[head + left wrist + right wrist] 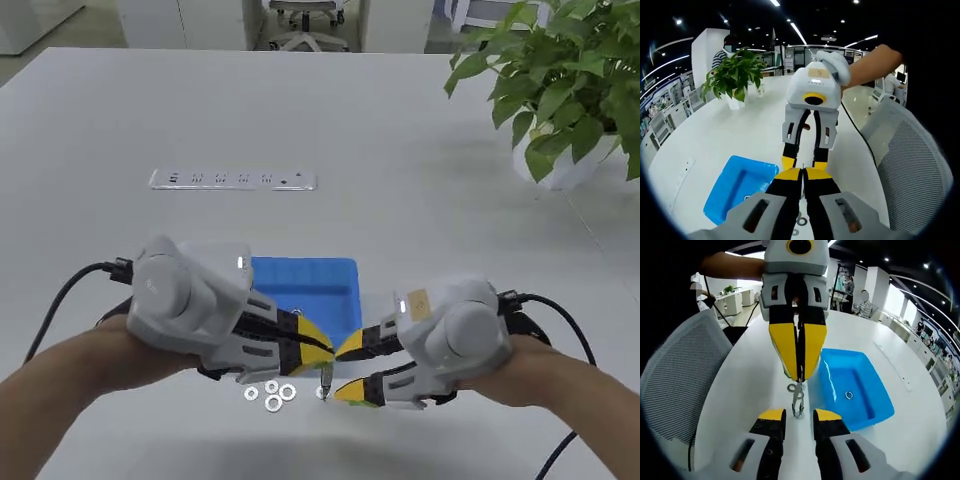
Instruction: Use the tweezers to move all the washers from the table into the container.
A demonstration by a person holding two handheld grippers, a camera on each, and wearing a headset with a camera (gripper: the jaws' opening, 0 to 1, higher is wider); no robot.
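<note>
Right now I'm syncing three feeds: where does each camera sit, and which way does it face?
Head view: on the headset, looking down at the table; arms, left tool and right tool show.
Left gripper view: on the left tool, jaws shut on tweezers, facing the right tool.
Right gripper view: on the right tool, own jaws apart, facing the left tool.
Shared: the blue container.

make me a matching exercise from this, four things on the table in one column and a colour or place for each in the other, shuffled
Column one:
1. container
2. loose washers
3. power strip
4. plant

Column two:
A. white and flat, on the table beyond the container
B. green, at the far right of the table
C. blue, with one washer lying inside
D. silver, clustered on the table on the near side of the container

Pairs: 1-C, 2-D, 3-A, 4-B
</note>
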